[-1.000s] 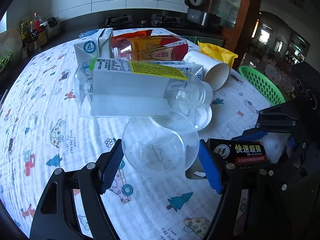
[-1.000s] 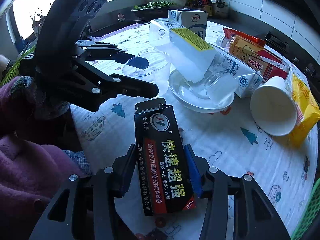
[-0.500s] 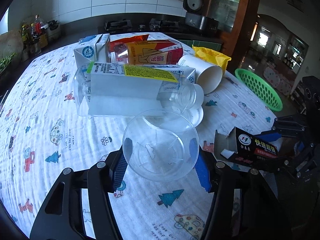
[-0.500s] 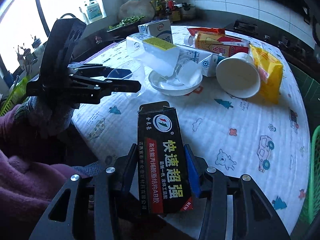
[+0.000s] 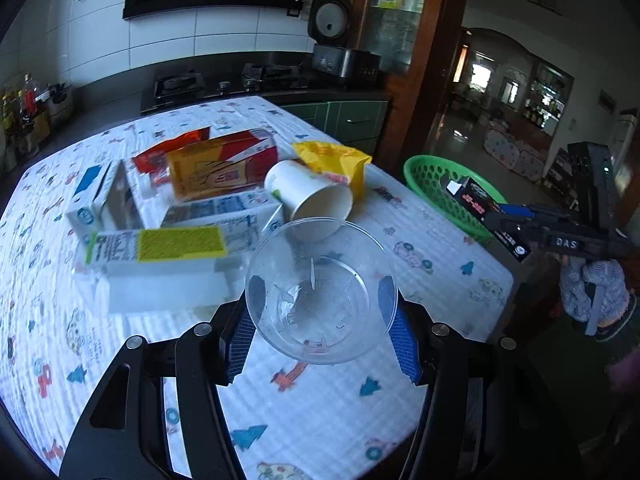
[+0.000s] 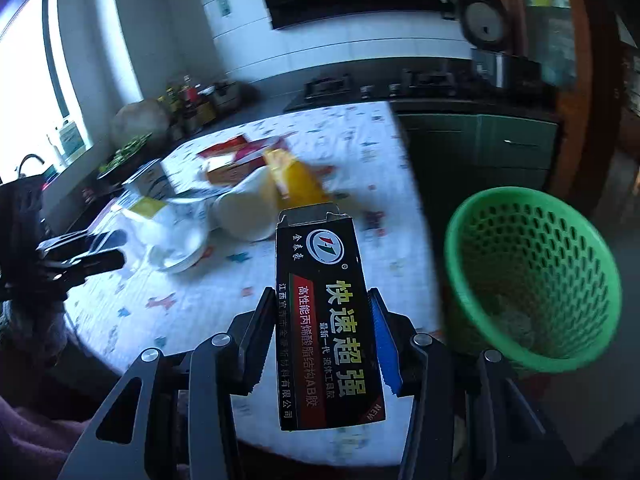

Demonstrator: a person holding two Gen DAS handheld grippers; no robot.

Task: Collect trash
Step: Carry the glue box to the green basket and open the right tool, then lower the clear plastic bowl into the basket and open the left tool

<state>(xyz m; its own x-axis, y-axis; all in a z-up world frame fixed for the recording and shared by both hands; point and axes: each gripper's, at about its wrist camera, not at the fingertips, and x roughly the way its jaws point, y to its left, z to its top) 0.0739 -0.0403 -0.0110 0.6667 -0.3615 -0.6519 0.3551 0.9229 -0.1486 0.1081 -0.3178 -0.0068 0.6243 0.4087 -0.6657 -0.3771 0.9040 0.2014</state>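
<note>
While each hand-held gripper clamps one item, clear cup [image 5: 320, 296] and black box [image 6: 326, 320], one basket [image 6: 532, 276] waits.

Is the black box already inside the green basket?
No, the right claw holds the black box beside the green basket.

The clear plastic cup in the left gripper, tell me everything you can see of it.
The clear plastic cup is see-through and round-rimmed, with its mouth towards the camera. It looks thin and empty, with a few cracks or scratches near its bottom. The left gripper holds it above the patterned tablecloth, one blue pad of the jaws pressing on each side. Nothing else touches it.
</note>
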